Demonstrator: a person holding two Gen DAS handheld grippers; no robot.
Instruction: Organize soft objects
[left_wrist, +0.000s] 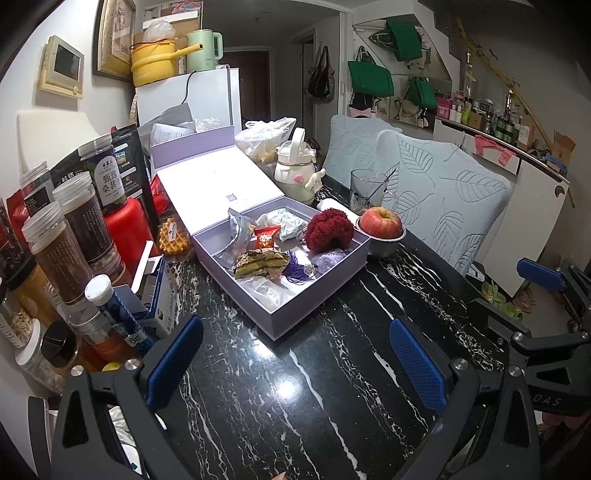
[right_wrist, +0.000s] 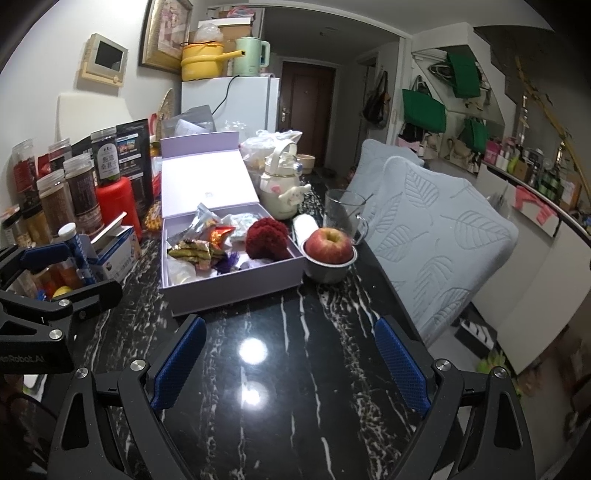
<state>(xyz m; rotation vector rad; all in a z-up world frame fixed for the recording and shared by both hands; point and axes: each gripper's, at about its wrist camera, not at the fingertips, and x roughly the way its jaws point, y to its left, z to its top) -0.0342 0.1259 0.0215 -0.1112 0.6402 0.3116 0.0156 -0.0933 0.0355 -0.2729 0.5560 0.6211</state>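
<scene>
An open lilac box (left_wrist: 314, 291) (right_wrist: 236, 291) lies on the black marble table (left_wrist: 295, 387) (right_wrist: 280, 369). Inside it sit a fluffy dark red soft ball (left_wrist: 328, 230) (right_wrist: 266, 238), a purple tassel (left_wrist: 297, 271), a pale purple soft piece (left_wrist: 330, 259), snack packets (left_wrist: 260, 262) (right_wrist: 192, 251) and a clear bag (left_wrist: 264, 290). My left gripper (left_wrist: 295, 343) hangs open over bare table in front of the box. My right gripper (right_wrist: 291, 343) is open too, with nothing between its blue pads, just short of the box's near wall.
An apple (left_wrist: 380, 220) (right_wrist: 328, 245) rests in a metal bowl beside the box. Behind stand a glass mug (right_wrist: 341, 214), a cream kettle-shaped bottle (left_wrist: 295, 170), jars (left_wrist: 62, 251), a red bottle (left_wrist: 127, 229) and a waffle (left_wrist: 173, 236). Chairs with leaf covers (right_wrist: 436, 236) line the right edge.
</scene>
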